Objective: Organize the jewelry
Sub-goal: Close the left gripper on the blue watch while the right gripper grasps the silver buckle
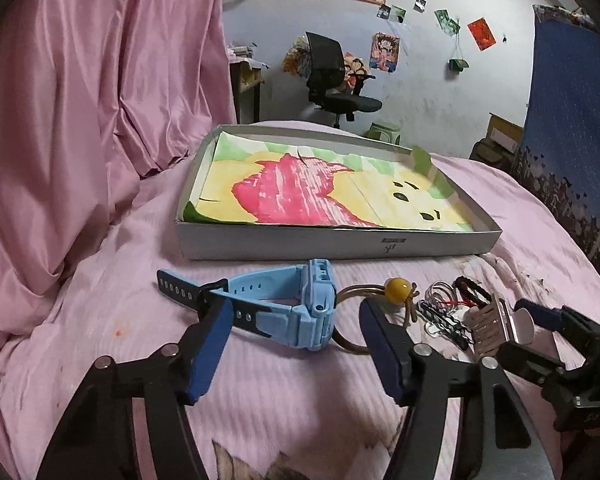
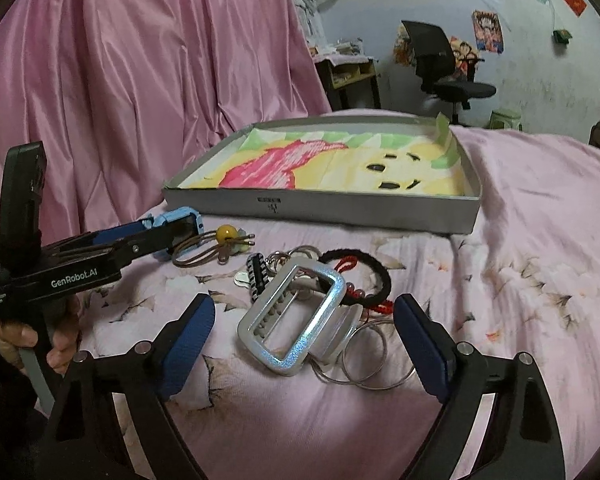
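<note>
Left claw (image 1: 292, 328) straddles blue watch (image 1: 296, 308), pads apart

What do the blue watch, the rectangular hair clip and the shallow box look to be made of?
Watch: matte moulded plastic or rubber, going by its flexible holed strap.
Hair clip: probably plastic with a silvery glitter finish; it sparkles bluish along one edge.
Box: thin grey cardboard with folded walls, lined with a painted paper sheet.

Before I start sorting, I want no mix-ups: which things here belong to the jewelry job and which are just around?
Job:
light blue plastic watch
silver rectangular hair claw
black braided bracelet
amber-bead cord
grey paper-lined cardboard tray

Just around:
black office chair
pink satin curtain
</note>
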